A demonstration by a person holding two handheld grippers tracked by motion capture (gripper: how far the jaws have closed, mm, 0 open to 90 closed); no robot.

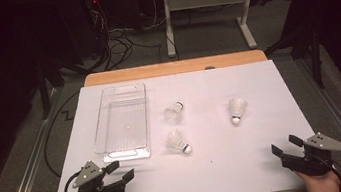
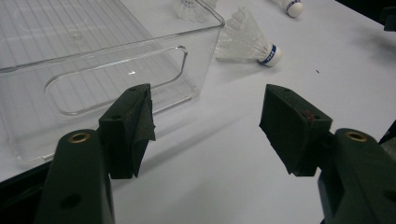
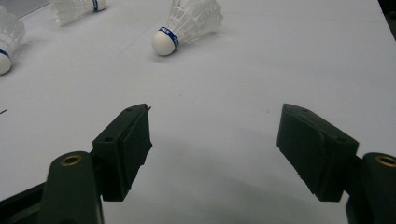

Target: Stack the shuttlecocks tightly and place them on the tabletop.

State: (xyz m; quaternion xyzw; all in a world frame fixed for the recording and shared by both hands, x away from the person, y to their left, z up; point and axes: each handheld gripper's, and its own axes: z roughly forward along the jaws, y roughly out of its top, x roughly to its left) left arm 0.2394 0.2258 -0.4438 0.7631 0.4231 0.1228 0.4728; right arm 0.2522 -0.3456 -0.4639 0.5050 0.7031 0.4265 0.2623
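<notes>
Three white shuttlecocks lie on the white table top (image 1: 249, 170): one at the centre (image 1: 174, 112), one nearer me (image 1: 177, 142) and one to the right (image 1: 236, 109). A clear plastic bin (image 1: 100, 121) stands empty at the left. My left gripper (image 1: 121, 170) rests open at the near left corner, just in front of the bin's near wall (image 2: 116, 70), with nothing between its fingers. In the left gripper view the near shuttlecock (image 2: 247, 39) lies beyond the bin's corner. My right gripper (image 1: 285, 145) is open at the near right edge, and a shuttlecock (image 3: 187, 25) lies well ahead of its empty jaws.
A wooden strip (image 1: 174, 67) edges the table's far side. Behind it stand a white desk frame (image 1: 206, 5) and loose cables (image 1: 120, 42) on the floor. Metal rails (image 1: 27, 171) run along both sides of the table.
</notes>
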